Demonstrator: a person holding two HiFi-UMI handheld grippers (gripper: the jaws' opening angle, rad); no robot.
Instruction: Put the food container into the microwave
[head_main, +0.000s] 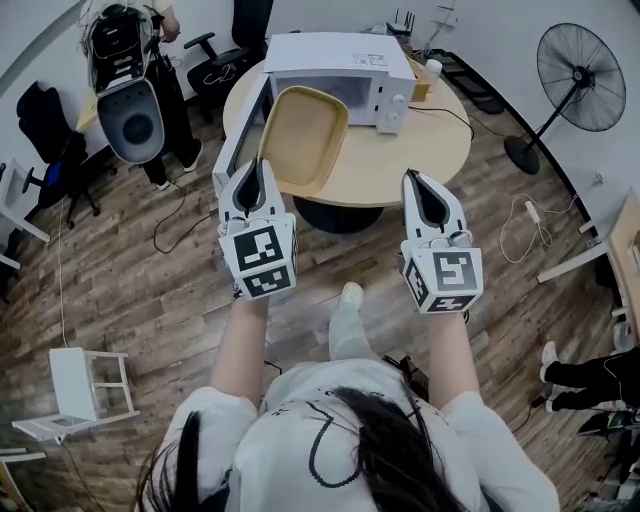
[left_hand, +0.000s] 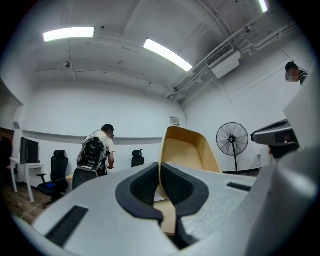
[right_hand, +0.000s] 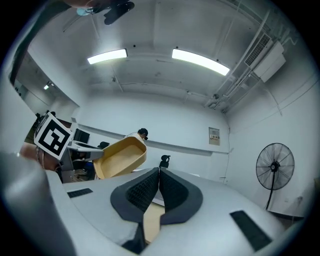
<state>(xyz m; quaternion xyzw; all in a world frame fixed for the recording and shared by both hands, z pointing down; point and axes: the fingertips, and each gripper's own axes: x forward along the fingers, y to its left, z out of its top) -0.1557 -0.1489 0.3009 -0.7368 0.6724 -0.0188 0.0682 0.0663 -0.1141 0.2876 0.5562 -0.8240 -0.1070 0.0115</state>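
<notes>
The tan food container (head_main: 303, 137) hangs tilted over the round wooden table (head_main: 440, 140), just in front of the white microwave (head_main: 340, 75). The microwave's door (head_main: 238, 132) stands open to the left. My left gripper (head_main: 262, 165) is shut on the container's near rim. In the left gripper view the container (left_hand: 187, 147) rises upright from the closed jaws of the left gripper (left_hand: 160, 174). My right gripper (head_main: 418, 178) hovers to the right of the container, shut with nothing in it. The right gripper view shows the shut right gripper (right_hand: 159, 175), with the container (right_hand: 120, 157) off to the left.
A standing fan (head_main: 588, 65) is at the far right. A person with a backpack (head_main: 125, 70) stands at the back left near black office chairs (head_main: 235, 40). A white stool (head_main: 85, 390) sits low left, and cables lie on the wooden floor (head_main: 520, 225).
</notes>
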